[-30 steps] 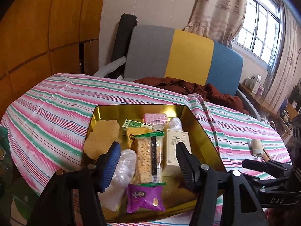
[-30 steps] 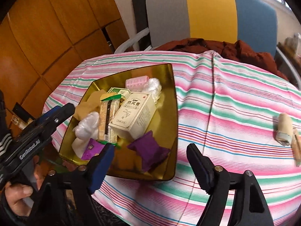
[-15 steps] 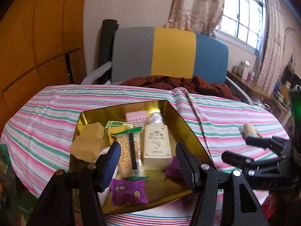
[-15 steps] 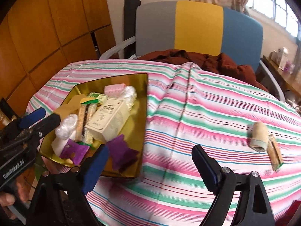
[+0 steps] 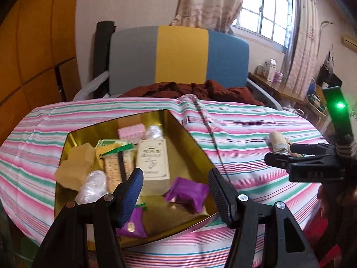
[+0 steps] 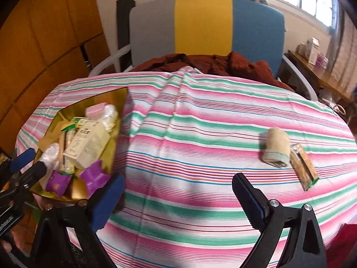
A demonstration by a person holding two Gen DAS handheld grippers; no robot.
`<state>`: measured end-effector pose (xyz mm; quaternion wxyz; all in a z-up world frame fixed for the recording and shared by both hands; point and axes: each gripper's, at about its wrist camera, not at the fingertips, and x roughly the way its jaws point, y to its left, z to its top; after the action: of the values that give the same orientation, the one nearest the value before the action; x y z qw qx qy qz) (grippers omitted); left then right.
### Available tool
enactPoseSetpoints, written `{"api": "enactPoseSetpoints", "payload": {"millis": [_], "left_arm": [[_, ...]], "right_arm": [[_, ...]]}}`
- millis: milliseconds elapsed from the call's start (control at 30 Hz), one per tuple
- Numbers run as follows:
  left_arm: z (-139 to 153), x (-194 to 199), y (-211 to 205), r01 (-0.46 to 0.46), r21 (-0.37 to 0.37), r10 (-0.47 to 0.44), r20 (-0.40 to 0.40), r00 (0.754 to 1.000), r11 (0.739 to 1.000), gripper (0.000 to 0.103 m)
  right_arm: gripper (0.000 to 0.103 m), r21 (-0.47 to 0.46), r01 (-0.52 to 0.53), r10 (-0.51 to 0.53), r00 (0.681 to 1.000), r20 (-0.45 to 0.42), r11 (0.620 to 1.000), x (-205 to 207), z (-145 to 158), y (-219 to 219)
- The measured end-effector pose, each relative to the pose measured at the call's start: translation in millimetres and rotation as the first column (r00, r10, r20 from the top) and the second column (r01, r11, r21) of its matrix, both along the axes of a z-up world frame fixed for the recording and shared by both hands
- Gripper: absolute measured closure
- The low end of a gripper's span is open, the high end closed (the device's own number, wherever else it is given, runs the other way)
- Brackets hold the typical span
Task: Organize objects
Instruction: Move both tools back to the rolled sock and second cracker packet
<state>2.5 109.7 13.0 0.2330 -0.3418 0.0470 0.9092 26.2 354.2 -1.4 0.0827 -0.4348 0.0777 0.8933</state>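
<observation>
A gold tray [image 5: 185, 134] [image 6: 120, 102] on the striped tablecloth holds a cream box [image 5: 152, 158] [image 6: 89, 143], purple packets [image 5: 187, 189] [image 6: 94, 176], a cracker pack [image 5: 113, 167], a pink block [image 5: 131, 130] and clear bags. My left gripper [image 5: 175, 189] hovers open over the tray's near end, empty. To the right, a rolled beige cloth [image 6: 276, 147] [image 5: 277, 141] and a snack bar [image 6: 303, 166] lie on the tablecloth. My right gripper [image 6: 176, 201] hangs open above the bare cloth between tray and roll, holding nothing.
A grey, yellow and blue chair [image 6: 205, 22] with a dark red garment [image 6: 212, 63] stands behind the table. Wooden panels line the left wall. A desk with small boxes [image 5: 271, 71] sits by the window at right.
Both grippers have swung to the right. The right gripper has left the tray and now faces the rolled cloth and snack bar. The tray's contents have not moved.
</observation>
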Motion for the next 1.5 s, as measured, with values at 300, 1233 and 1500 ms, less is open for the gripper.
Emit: {"api": "enactPoseSetpoints", "payload": {"millis": [300,1233,1500], "left_arm": [[3.1,4.2,22.2,0.072,-0.012,-0.072,-0.002,0.997,0.997,0.041],[-26.2,-18.0,225.0,0.405,-0.028,-0.397,0.141,0.907,0.914,0.042],[-50.1,-41.7,304.0,0.465,-0.011,-0.453,0.210,0.867,0.885,0.041]], "right_arm": [[0.005,-0.002,0.095,-0.095,0.995,0.019,0.996,2.3,0.0,65.0],[0.000,-0.425,0.643,-0.702,0.712,0.023,0.638,74.6,-36.9,270.3],[0.000,-0.469,0.623,-0.697,0.717,0.023,0.626,73.5,-39.4,271.7]]}}
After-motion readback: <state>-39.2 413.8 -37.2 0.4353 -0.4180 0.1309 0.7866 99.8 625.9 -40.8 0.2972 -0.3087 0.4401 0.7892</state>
